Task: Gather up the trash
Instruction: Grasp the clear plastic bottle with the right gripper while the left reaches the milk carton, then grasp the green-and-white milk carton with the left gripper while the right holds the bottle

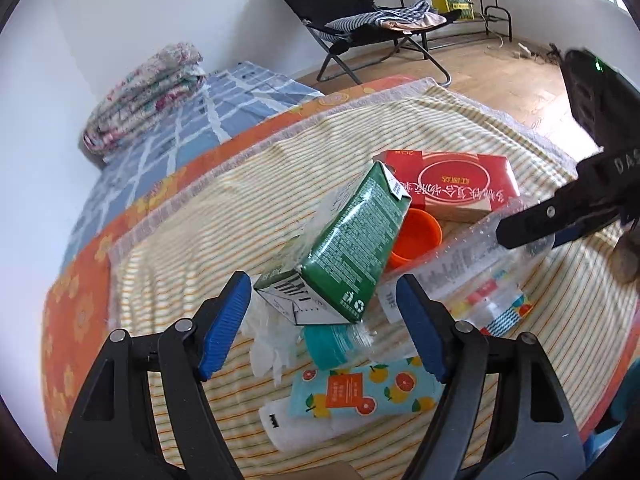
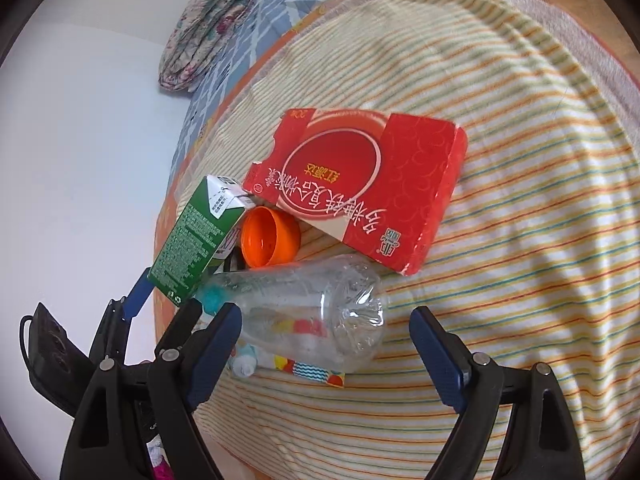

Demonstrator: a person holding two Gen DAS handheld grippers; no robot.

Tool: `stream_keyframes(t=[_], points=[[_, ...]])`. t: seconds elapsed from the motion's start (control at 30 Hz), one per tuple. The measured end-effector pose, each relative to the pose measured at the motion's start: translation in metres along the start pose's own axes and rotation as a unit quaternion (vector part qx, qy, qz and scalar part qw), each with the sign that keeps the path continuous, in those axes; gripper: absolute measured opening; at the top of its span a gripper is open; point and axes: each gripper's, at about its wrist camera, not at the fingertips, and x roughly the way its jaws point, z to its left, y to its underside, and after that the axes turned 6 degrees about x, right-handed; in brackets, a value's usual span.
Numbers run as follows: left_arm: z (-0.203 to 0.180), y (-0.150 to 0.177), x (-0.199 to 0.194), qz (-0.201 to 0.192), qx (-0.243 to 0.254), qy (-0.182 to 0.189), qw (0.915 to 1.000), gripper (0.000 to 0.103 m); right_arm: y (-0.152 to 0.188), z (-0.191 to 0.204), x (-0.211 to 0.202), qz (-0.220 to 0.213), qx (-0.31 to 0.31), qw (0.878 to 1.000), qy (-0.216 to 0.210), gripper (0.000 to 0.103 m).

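A pile of trash lies on a striped blanket (image 1: 192, 220). A green carton (image 1: 352, 248) leans on an orange cup (image 1: 418, 238) and a red box (image 1: 460, 186). A clear plastic bottle (image 2: 312, 312) with a teal cap (image 1: 328, 344) lies beside them. My left gripper (image 1: 324, 320) is open, its jaws either side of the carton's lower end, above white crumpled plastic (image 1: 268, 340) and a fruit-print packet (image 1: 360, 390). My right gripper (image 2: 326, 344) is open, its jaws around the bottle's base. The carton (image 2: 196, 240), cup (image 2: 270, 242) and box (image 2: 360, 188) also show in the right wrist view.
A folded floral quilt (image 1: 148, 92) lies on a blue checked sheet (image 1: 192, 120) at the far left. A black folding chair (image 1: 360, 20) with clothes stands on the wooden floor behind the bed. A small patterned packet (image 2: 312, 372) lies under the bottle.
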Motion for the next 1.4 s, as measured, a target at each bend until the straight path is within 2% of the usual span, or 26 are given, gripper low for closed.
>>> stream_keyframes(t=[0.1,0.13,0.23,0.4,0.43,0.47,0.5,0.67,1.0,1.2,1.4], points=[[0.004,-0.002,0.003,0.000,-0.010,0.013,0.9999,0.062,-0.002,0.002,0.001,-0.004,0.003,1.000,-0.006,0.084],[0.004,-0.003,0.004,-0.001,-0.008,0.013,0.9999,0.062,-0.004,0.003,0.001,-0.004,0.006,1.000,-0.012,0.080],[0.007,-0.003,0.005,-0.002,-0.009,0.017,0.9998,0.061,-0.007,0.001,0.001,-0.006,0.022,1.000,-0.021,0.075],[0.018,0.000,0.005,-0.005,-0.043,0.032,0.9986,0.058,-0.009,0.003,-0.003,-0.011,0.033,0.999,-0.039,0.069],[0.020,0.000,0.004,-0.005,-0.045,0.030,0.9985,0.055,-0.010,0.007,-0.005,-0.014,0.029,0.999,-0.039,0.068],[0.022,-0.001,0.003,-0.009,-0.049,0.029,0.9983,0.042,-0.010,0.010,-0.006,-0.017,0.026,0.999,-0.040,0.067],[0.025,-0.002,0.002,-0.010,-0.055,0.029,0.9980,0.037,-0.008,0.010,-0.009,-0.018,0.024,0.999,-0.041,0.067],[0.034,-0.002,0.001,-0.011,-0.075,0.032,0.9966,0.037,-0.004,0.029,-0.014,-0.032,-0.004,0.999,-0.044,0.064],[0.030,-0.001,-0.004,-0.019,-0.064,0.049,0.9966,0.033,0.003,0.041,-0.034,-0.051,-0.051,0.997,-0.027,0.063],[0.023,0.000,-0.009,-0.022,-0.061,0.062,0.9959,0.030,0.011,0.042,-0.083,-0.085,-0.109,0.990,0.010,0.063],[0.004,-0.011,-0.012,-0.029,-0.035,0.058,0.9973,0.029,0.023,0.048,-0.138,-0.142,-0.160,0.976,0.044,0.063]])
